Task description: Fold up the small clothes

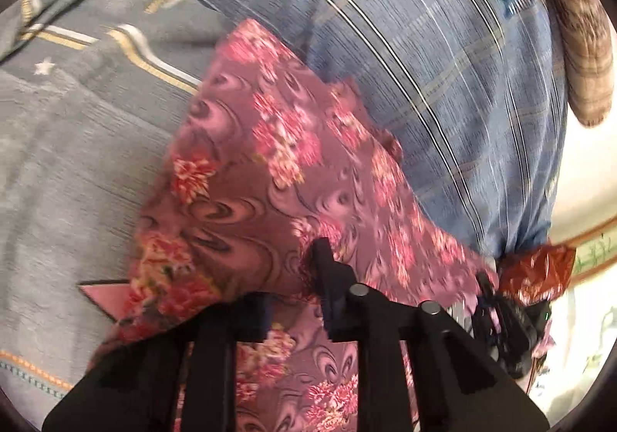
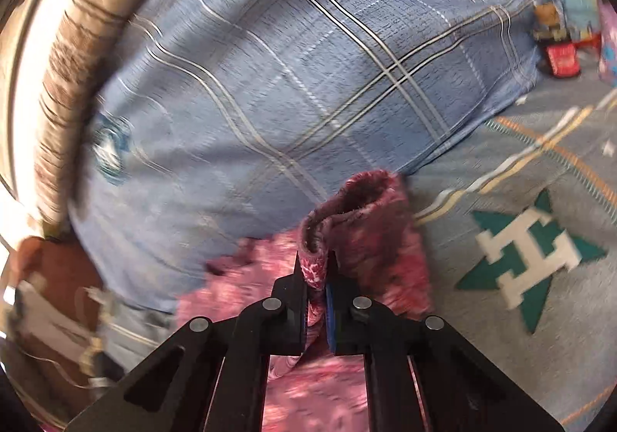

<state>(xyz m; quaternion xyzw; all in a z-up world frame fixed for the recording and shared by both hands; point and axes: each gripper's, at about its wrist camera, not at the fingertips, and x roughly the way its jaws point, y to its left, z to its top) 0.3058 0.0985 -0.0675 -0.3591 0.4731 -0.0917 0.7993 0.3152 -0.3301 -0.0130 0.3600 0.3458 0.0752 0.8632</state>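
Note:
A small pink floral garment (image 1: 270,170) hangs lifted above a grey patterned bedspread (image 1: 77,162). My left gripper (image 1: 293,293) is shut on its near edge; the cloth drapes over the left finger and hides it. In the right wrist view, my right gripper (image 2: 318,278) is shut on a bunched hem of the same garment (image 2: 366,231), which stands up between the jaws. The other gripper shows at the garment's far corner in the left wrist view (image 1: 497,301).
A person in a blue plaid shirt (image 1: 424,66) stands close behind the garment and fills the right wrist view (image 2: 270,85). The bedspread (image 2: 501,316) carries a teal star emblem (image 2: 528,258). Toys (image 2: 563,46) lie at the far right.

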